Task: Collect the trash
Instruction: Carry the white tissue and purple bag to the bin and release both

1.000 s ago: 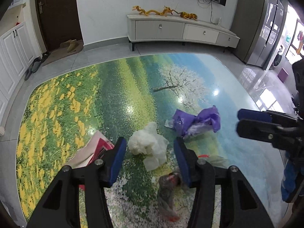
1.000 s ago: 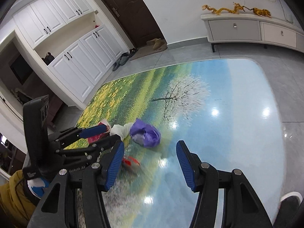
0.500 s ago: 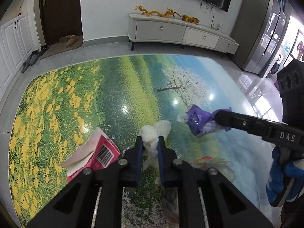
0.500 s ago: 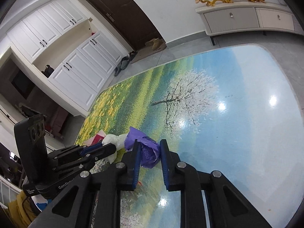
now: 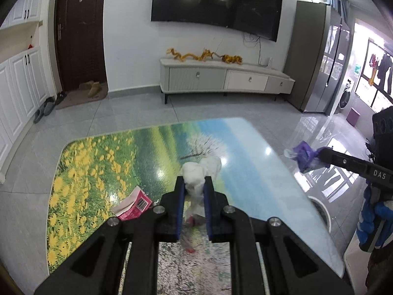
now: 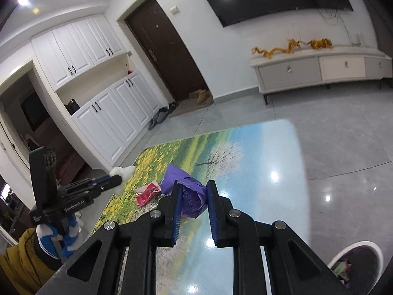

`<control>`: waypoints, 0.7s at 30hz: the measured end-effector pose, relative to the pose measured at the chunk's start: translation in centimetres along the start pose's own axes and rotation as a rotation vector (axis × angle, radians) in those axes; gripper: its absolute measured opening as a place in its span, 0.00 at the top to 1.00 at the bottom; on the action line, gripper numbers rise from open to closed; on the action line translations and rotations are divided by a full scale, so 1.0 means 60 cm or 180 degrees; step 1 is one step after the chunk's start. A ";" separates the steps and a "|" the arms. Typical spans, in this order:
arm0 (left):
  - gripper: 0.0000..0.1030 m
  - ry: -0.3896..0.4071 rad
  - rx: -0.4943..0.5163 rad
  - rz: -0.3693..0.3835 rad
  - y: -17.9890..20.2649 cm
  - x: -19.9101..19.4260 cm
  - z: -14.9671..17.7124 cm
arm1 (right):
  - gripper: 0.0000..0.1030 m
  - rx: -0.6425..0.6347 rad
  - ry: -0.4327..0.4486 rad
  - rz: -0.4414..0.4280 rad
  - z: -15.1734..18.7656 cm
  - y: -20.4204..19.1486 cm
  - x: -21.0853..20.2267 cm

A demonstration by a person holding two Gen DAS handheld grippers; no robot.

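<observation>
With the left gripper point(image 5: 194, 186) clamped on white tissue point(image 5: 196, 174) and the right gripper point(image 6: 194, 194) on a purple bag point(image 6: 189, 196), both loosely pinched wads could be dropped short of the bin point(image 6: 356, 258).

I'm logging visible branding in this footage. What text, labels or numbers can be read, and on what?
"DAS": right gripper body, left wrist view.
"GenRobot.AI": left gripper body, right wrist view; small label below unreadable.
"PREN", cut off: purple bag.
Barcode: pink carton, digits too small.
</observation>
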State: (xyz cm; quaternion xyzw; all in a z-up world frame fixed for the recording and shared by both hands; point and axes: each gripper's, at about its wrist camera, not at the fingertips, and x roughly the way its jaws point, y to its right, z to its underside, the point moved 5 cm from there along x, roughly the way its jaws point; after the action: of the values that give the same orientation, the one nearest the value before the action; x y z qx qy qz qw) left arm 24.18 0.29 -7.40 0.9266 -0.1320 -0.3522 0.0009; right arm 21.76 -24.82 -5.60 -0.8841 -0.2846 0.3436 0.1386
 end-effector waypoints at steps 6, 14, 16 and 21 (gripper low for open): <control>0.87 0.0206 0.0209 0.0162 0.091 -0.067 -0.028 | 0.82 -0.0032 0.0338 0.0288 0.012 0.034 -0.143; 0.87 0.0074 0.0614 0.0640 0.292 -0.050 -0.025 | 0.82 0.0129 0.0537 0.0840 0.070 0.141 -0.277; 0.87 -0.0046 0.0730 0.0767 0.352 -0.026 -0.012 | 0.82 0.0221 0.0523 0.0973 0.092 0.177 -0.295; 0.87 -0.0357 0.0998 0.0988 0.486 0.038 0.028 | 0.82 0.0557 0.0370 0.1248 0.162 0.278 -0.311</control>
State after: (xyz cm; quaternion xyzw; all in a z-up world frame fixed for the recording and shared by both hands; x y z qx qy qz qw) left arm 17.59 -28.28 -7.42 0.8629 -0.3260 -0.3740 -0.0962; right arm 10.67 -48.83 -10.11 -0.9255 -0.0679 0.3359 0.1615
